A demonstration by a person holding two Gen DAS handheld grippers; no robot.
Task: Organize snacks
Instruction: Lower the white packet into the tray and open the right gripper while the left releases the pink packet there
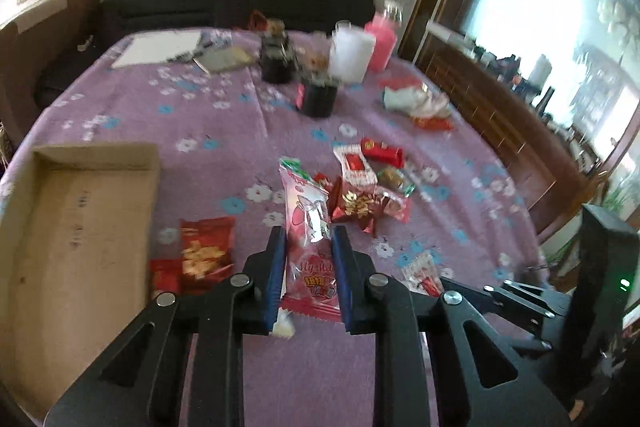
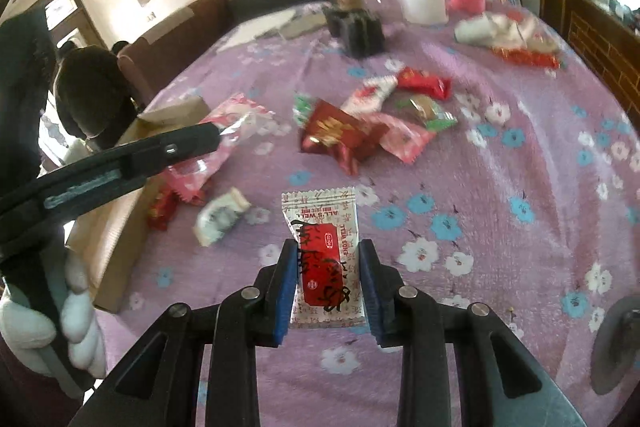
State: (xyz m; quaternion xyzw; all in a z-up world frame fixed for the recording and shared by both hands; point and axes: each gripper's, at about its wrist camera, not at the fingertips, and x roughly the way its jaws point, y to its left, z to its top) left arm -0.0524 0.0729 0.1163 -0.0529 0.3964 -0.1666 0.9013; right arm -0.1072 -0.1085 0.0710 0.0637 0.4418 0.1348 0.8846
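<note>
My left gripper (image 1: 308, 239) is shut on a long pink snack packet (image 1: 308, 227) and holds it above the purple flowered tablecloth (image 1: 200, 115); it also shows in the right wrist view (image 2: 228, 135). My right gripper (image 2: 328, 251) is shut on a white packet with a red label (image 2: 324, 255). An open cardboard box (image 1: 76, 227) lies left of the left gripper. A red snack bag (image 1: 204, 247) lies beside the box. A pile of loose snacks (image 2: 360, 123) sits mid-table.
Two dark cups (image 1: 296, 75), a white container (image 1: 350, 53) and a pink bottle (image 1: 380, 43) stand at the far side. More wrappers (image 1: 416, 103) lie at the right. A small white packet (image 2: 220, 215) lies near the box. A wooden cabinet (image 1: 500, 131) borders the right.
</note>
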